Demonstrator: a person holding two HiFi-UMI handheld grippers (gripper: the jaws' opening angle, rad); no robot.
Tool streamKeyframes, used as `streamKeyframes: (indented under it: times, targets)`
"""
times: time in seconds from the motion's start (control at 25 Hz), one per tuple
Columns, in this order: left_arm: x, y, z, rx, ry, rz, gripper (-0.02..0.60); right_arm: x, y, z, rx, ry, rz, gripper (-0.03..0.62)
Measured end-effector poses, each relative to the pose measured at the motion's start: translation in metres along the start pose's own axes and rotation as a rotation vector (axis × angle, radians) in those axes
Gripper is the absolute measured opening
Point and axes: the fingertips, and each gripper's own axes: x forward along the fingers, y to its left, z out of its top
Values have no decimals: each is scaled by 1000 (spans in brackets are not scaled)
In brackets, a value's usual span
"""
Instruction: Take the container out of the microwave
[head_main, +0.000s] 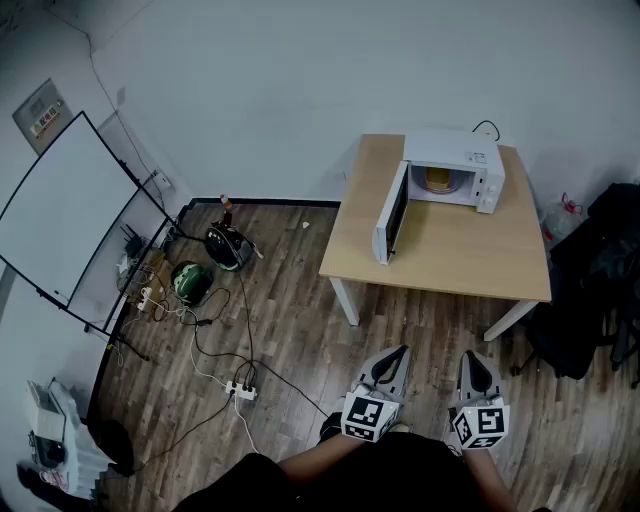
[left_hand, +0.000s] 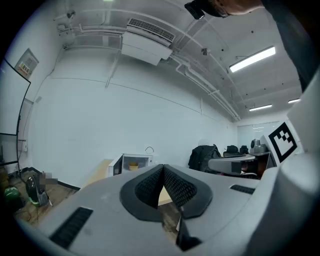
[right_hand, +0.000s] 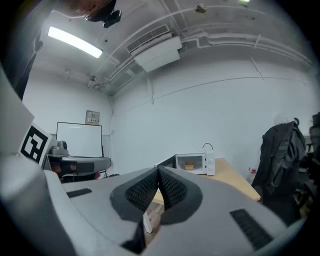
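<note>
In the head view, the left tongs and right tongs hang side by side over the wood floor, well apart from the tabletop. There the white microwave stands with its door swung open and the yellow container inside. The left gripper view shows its jaws pressed together, pad to pad. The right gripper view shows its jaws closed likewise.

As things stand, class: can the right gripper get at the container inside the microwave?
Probably not yet. The microwave door stands open, leaving the container exposed, but the right gripper is shut and hangs well short of the table, with floor between.
</note>
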Motion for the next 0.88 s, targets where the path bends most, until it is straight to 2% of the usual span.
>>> streamKeyframes:
  times: [0.16,0.32,0.48,0.72,0.88]
  targets:
    - [10,-5,8,63,-14,-8,11,10,-4,4,-22,-11,-2,58]
    - [12,-20,12,9,-5,-30,11,-3,-16,2,8,-11,-34,58]
    - [16,-26,14,43,-24,-27,12,-9,-29,-2,30,-14,-55,60]
    - [19,-5,7,27,-23,12,11,-16,-32,-19,38,26,-89,60]
    - [46,4,-6,18,-11,9,11,-15,-44,-20,29,31,-108,60]
